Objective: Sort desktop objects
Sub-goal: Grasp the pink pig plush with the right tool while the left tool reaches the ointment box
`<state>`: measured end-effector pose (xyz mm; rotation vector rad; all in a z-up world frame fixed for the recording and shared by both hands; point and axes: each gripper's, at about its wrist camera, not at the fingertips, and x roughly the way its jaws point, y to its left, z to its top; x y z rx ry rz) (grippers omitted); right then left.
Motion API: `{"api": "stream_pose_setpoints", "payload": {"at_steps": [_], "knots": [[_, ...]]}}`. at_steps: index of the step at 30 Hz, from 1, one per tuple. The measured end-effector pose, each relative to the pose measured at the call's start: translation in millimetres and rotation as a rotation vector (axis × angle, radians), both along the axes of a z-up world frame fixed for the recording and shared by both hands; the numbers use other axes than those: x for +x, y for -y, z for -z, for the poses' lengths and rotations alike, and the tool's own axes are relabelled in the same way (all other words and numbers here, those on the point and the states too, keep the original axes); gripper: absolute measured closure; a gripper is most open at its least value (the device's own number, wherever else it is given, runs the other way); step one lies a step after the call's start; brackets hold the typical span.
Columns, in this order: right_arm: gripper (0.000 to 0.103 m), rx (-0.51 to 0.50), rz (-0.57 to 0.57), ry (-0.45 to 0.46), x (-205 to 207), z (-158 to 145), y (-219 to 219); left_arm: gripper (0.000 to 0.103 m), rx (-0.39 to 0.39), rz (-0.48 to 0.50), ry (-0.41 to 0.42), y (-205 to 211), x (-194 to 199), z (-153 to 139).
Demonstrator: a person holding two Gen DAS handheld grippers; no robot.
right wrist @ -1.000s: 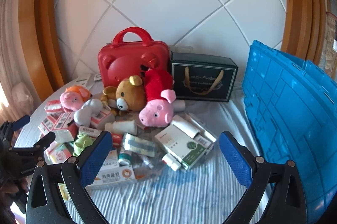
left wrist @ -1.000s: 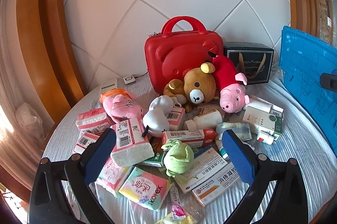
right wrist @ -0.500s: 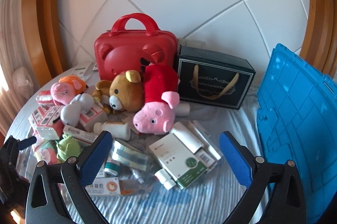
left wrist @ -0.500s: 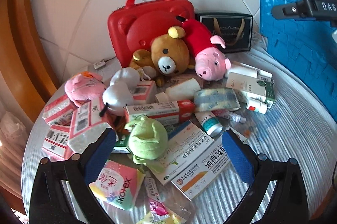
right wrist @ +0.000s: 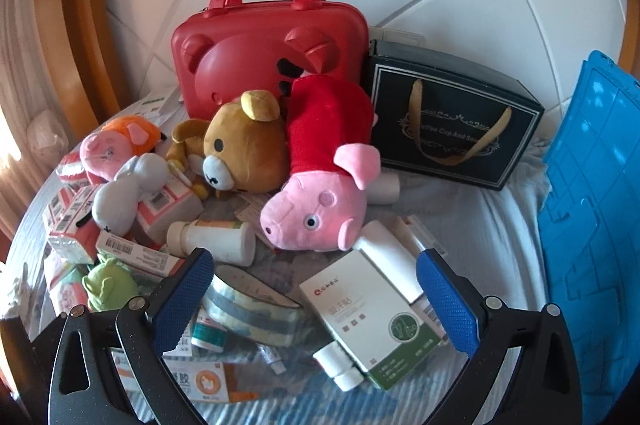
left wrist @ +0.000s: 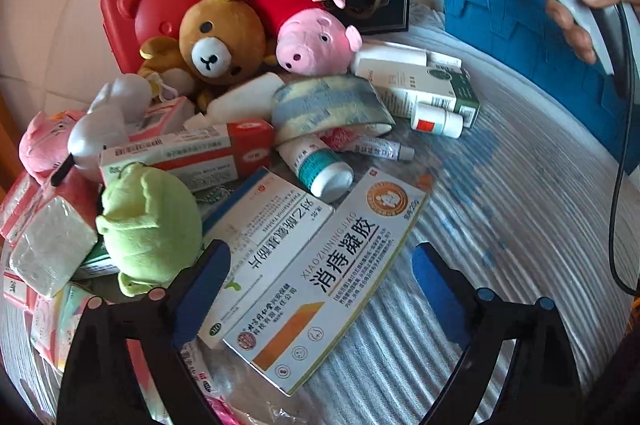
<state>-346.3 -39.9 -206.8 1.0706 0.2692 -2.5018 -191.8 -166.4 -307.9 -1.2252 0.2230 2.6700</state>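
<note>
A: Which thing is the left gripper (left wrist: 320, 277) going for?

B: I judge it is the long white medicine carton (left wrist: 332, 277) with the orange stripe. It lies flat on the striped cloth (left wrist: 520, 225), partly on top of a second white carton (left wrist: 264, 225), and it sits between the blue pads. The jaws have just been closing a little, but they stand wide and do not press on it yet.

A: How will it handle?

B: It looks like thin cardboard, light and rather stiff, but it may dent under a hard squeeze. I would take it across the narrow width, near the middle, so it does not swing. The smooth print may slip a little.

A: What is around it?

B: At ten o'clock from it is the green plush toy (left wrist: 148, 225), soft and close to the left pad. At twelve o'clock is a small bottle (left wrist: 320, 165) with a teal label, which could roll.

A: And the right gripper (right wrist: 316, 289)?

B: Also wide apart and empty, above a roll of patterned tape (right wrist: 252, 305) and a white and green box (right wrist: 372, 317). At twelve o'clock lies the pink pig plush (right wrist: 320, 201), before the red case (right wrist: 272, 53).
</note>
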Motion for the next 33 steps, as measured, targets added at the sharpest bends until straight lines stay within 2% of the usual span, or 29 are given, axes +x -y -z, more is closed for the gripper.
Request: {"api": "stream_pose_setpoints", "payload": {"at_steps": [4, 5, 8, 11, 14, 16, 17, 19, 20, 21, 26, 33], "knots": [[0.000, 0.015, -0.008, 0.026, -7.9, 12.6, 4.3, 0.010, 0.034, -0.015, 0.061, 4.9, 1.7, 15.9], [0.000, 0.016, -0.008, 0.032, -9.5, 14.8, 4.8, 0.010, 0.036, -0.016, 0.054, 5.0, 3.7, 17.4], [0.000, 0.016, -0.007, 0.040, -15.8, 20.2, 6.3, 0.010, 0.052, 0.013, 0.062, 0.6, 8.7, 16.2], [0.000, 0.025, -0.010, 0.040, -21.5, 23.7, 10.0, 0.010, 0.113, 0.057, 0.110, -7.0, 12.3, 17.4], [0.000, 0.027, -0.019, 0.040, -28.6, 27.2, 14.5, 0.010, 0.066, 0.054, 0.116, -13.7, 9.2, 22.0], [0.000, 0.042, -0.031, 0.025, -35.5, 29.9, 19.4, 0.016, 0.075, 0.011, 0.147, -7.5, -3.9, 28.3], [0.000, 0.048, -0.040, 0.021, -40.6, 31.3, 21.8, 0.017, 0.087, 0.007, 0.135, -6.2, -7.2, 27.1], [0.000, 0.058, -0.056, 0.011, -51.6, 32.6, 25.4, 0.030, 0.048, 0.011, 0.133, -11.1, -10.6, 27.3], [0.000, 0.066, -0.056, -0.003, -58.1, 31.5, 26.5, 0.035, 0.050, 0.025, 0.124, -12.2, -10.4, 26.6], [0.000, 0.072, -0.052, -0.016, -64.6, 29.8, 27.1, 0.045, 0.057, 0.022, 0.116, -11.7, -10.3, 25.7], [0.000, 0.096, -0.024, -0.053, -104.0, 27.3, 34.0, 0.048, 0.067, 0.026, 0.110, -9.6, -10.6, 25.2], [0.000, 0.182, -0.055, 0.036, -154.6, 66.8, 59.7, 0.048, 0.078, 0.031, 0.111, -7.8, -9.8, 25.0]]}}
